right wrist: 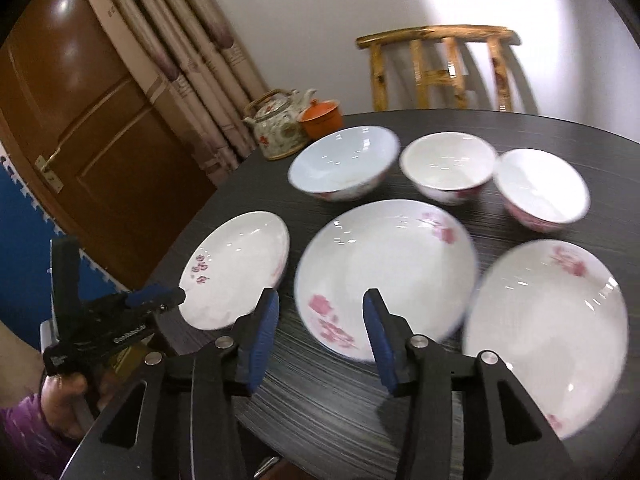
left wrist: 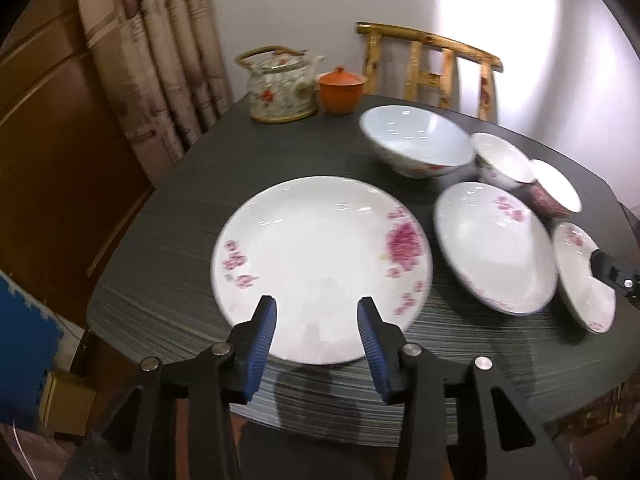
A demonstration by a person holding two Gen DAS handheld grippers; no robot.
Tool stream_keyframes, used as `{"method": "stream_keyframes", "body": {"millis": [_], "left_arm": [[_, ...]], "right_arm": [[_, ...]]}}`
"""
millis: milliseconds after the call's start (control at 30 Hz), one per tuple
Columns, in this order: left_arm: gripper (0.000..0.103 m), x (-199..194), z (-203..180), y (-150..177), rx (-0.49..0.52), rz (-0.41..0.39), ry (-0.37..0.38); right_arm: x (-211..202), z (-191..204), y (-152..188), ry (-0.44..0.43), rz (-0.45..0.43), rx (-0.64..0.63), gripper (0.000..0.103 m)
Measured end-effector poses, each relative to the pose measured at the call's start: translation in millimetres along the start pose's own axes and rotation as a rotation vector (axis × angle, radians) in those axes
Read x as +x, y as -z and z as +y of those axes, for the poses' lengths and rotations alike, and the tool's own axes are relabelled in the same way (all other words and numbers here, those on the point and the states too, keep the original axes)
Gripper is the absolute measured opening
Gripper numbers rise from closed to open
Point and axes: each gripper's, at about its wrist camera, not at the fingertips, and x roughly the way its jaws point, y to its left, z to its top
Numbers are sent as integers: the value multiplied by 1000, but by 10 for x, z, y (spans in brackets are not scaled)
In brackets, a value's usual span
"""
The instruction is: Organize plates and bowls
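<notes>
A: Where's the crockery right now?

B: All on the worktop (right wrist: 400, 420). From my right tool (right wrist: 320, 312) I see three plates in the near row: the left plate (right wrist: 236, 268) at ten o'clock, the middle plate (right wrist: 386, 276) at twelve just ahead of the tips, the right plate (right wrist: 548, 332) at two. Behind them sit the big bowl (right wrist: 342, 164) and two small bowls, one (right wrist: 448, 166) at one o'clock, the other (right wrist: 540, 188) further right. None are stacked; each stands apart or just beside its neighbour.

A: And your tools?

B: Both are open and empty. My left tool (left wrist: 316, 320) hangs over the near rim of the left plate (left wrist: 320, 268) with nothing between its pads. The right one likewise has only air in its gap.

A: How will these handle?

B: My judgement: glazed ceramic, so stiff, slick and breakable, and the plates weigh more than they look. I'd pinch a plate at its near rim, one pad above and one beneath, and lift slowly so it can't swing. For a bowl, I'd take the wall at the lip.

A: Any risks?

B: Glaze slipping on the ribbed pads, and chipping when one plate lands on another. The teapot (right wrist: 280, 124) and orange cup (right wrist: 320, 118) at eleven o'clock stay out of it.
</notes>
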Motion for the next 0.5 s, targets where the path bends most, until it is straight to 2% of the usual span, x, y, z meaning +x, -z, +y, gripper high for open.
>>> {"method": "stream_keyframes", "body": {"millis": [267, 400, 500], "left_arm": [[43, 72, -411, -69, 36, 51, 79], [43, 174, -558, -98, -3, 111, 197], [43, 239, -662, -124, -18, 145, 250]], "right_arm": [[-142, -349, 35, 30, -28, 60, 43], [-154, -445, 19, 25, -38, 68, 43], [-132, -491, -19, 31, -36, 53, 43]]}}
